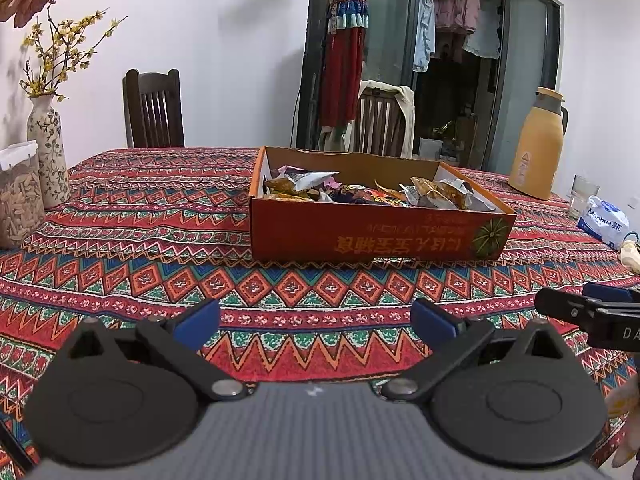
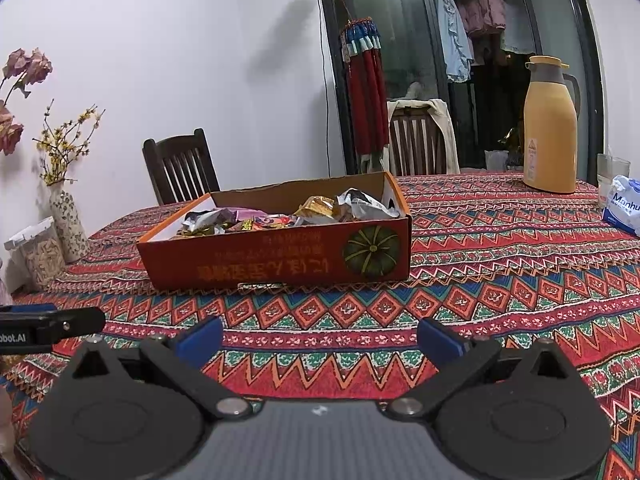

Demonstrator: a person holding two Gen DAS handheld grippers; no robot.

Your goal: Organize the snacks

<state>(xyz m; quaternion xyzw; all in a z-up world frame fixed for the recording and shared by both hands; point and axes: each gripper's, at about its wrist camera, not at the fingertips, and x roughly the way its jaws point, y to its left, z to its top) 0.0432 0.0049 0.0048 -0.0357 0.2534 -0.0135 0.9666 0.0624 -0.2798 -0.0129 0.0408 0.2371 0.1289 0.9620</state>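
An orange-red cardboard box [image 1: 380, 236] [image 2: 280, 260] with a pumpkin picture stands on the patterned tablecloth, holding several wrapped snacks [image 1: 360, 190] [image 2: 320, 210]. My left gripper [image 1: 316, 324] is open over the cloth in front of the box, with nothing between its blue pads. My right gripper [image 2: 320, 340] is also open and empty, a short way before the box. Each gripper shows at the other view's edge: the right one [image 1: 592, 312] at the right of the left wrist view, the left one [image 2: 48, 326] at the left of the right wrist view.
A vase with yellow flowers [image 1: 48, 148] [image 2: 68, 216] and a clear jar of seeds [image 1: 18, 200] [image 2: 38, 252] stand at the left. An orange thermos [image 1: 538, 148] [image 2: 550, 124], a glass [image 2: 612, 172] and a tissue pack [image 1: 604, 222] [image 2: 624, 204] sit at the right. Two chairs [image 1: 154, 108] [image 2: 420, 140] stand behind the table.
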